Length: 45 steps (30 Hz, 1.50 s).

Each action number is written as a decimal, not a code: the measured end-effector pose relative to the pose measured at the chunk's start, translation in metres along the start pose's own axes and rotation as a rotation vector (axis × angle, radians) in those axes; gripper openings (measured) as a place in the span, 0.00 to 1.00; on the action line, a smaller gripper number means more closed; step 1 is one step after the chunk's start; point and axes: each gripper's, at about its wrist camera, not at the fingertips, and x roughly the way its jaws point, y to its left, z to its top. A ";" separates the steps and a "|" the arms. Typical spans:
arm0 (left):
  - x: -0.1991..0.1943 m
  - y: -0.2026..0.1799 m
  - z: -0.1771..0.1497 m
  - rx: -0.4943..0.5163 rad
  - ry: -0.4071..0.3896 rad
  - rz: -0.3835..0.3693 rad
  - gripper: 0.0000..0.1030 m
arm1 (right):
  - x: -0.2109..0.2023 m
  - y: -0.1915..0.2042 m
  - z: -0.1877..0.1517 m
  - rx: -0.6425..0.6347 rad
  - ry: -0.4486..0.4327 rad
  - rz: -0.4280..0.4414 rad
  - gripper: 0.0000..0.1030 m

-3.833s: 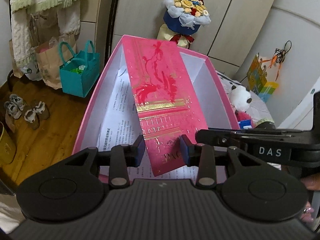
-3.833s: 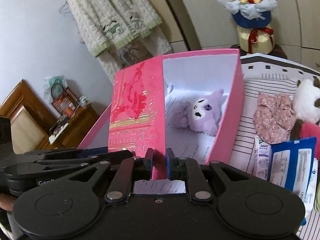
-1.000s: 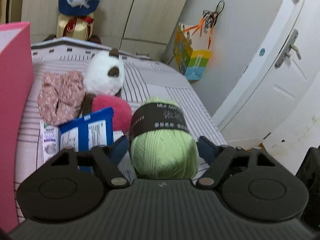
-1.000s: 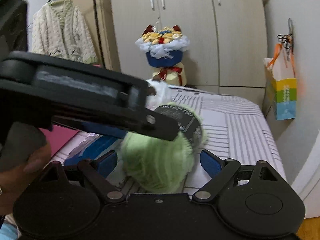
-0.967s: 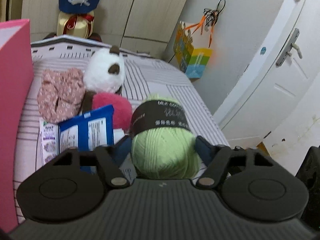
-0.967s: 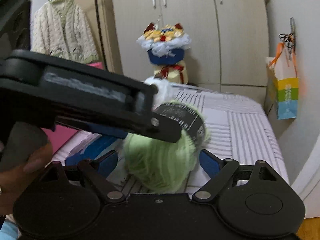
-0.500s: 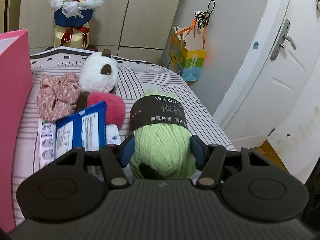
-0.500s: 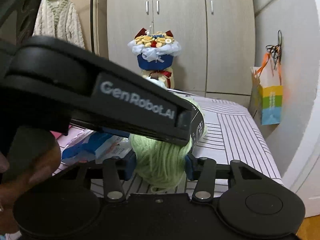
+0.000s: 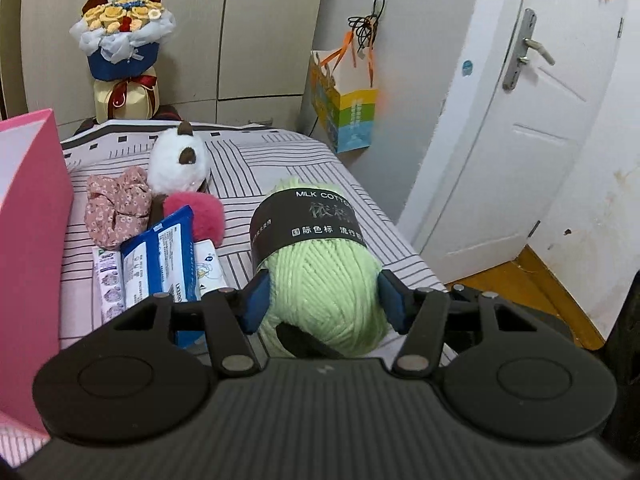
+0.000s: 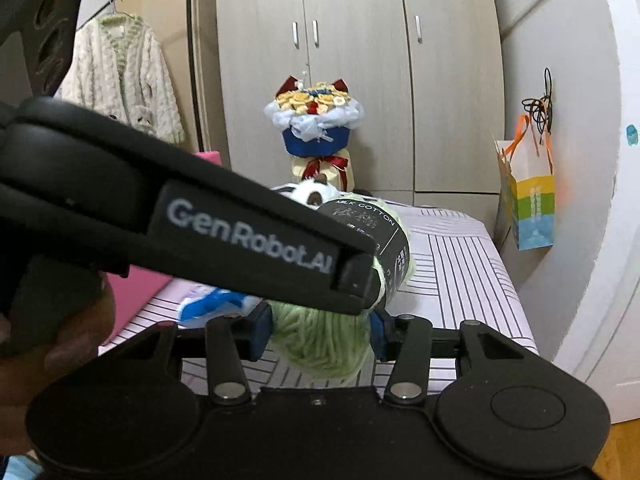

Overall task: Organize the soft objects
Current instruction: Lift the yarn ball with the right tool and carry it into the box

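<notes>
Both the left gripper (image 9: 324, 306) and the right gripper (image 10: 320, 330) have their fingers (image 9: 256, 304) pinching the green yarn ball (image 9: 320, 280) between them, above the striped bed (image 9: 280, 160), pink box (image 9: 28, 240) left of them.

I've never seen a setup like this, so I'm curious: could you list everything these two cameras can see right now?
Yarn ball: one, light green with a dark label, between the fingers of both grippers.
Box: one, pink, left edge of the bed.
Scrunchie: one, pink floral, on the bed.
Plush toy: one, white with brown, behind the scrunchie.
Pompom: one, fluffy pink, by the plush toy.
Wipes packs: blue and white, count unclear, beside the box.
Bouquet: one, yellow flowers in blue wrap, before the wardrobe.
Gift bag: one, multicoloured, hanging on the wall.
Cardigan: one, cream, hanging.
Door: one, white, right.
Left gripper: black, closed on the yarn.
Right gripper: black, closed on the yarn.
</notes>
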 end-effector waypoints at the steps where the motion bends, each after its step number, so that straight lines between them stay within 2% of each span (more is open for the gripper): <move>1: -0.006 -0.002 -0.001 0.004 -0.002 0.001 0.55 | -0.004 0.001 0.001 -0.001 -0.001 0.009 0.51; 6: -0.034 -0.006 -0.005 0.020 -0.015 0.023 0.54 | -0.023 0.010 0.007 -0.026 -0.002 0.059 0.51; 12: -0.076 0.003 -0.012 0.019 -0.069 0.055 0.54 | -0.034 0.031 0.016 -0.095 -0.037 0.129 0.52; 21: -0.137 0.046 -0.009 -0.039 -0.195 0.147 0.55 | -0.027 0.086 0.047 -0.223 -0.134 0.263 0.54; 27: -0.161 0.089 -0.002 -0.085 -0.238 0.206 0.55 | -0.001 0.121 0.070 -0.260 -0.157 0.342 0.56; 32: -0.160 0.132 0.003 -0.133 -0.235 0.247 0.55 | 0.030 0.148 0.080 -0.229 -0.106 0.395 0.56; 37: -0.147 0.177 0.003 -0.222 -0.192 0.224 0.55 | 0.057 0.172 0.080 -0.240 -0.030 0.396 0.56; 45: -0.120 0.231 -0.004 -0.353 -0.129 0.146 0.55 | 0.091 0.197 0.083 -0.286 0.099 0.300 0.58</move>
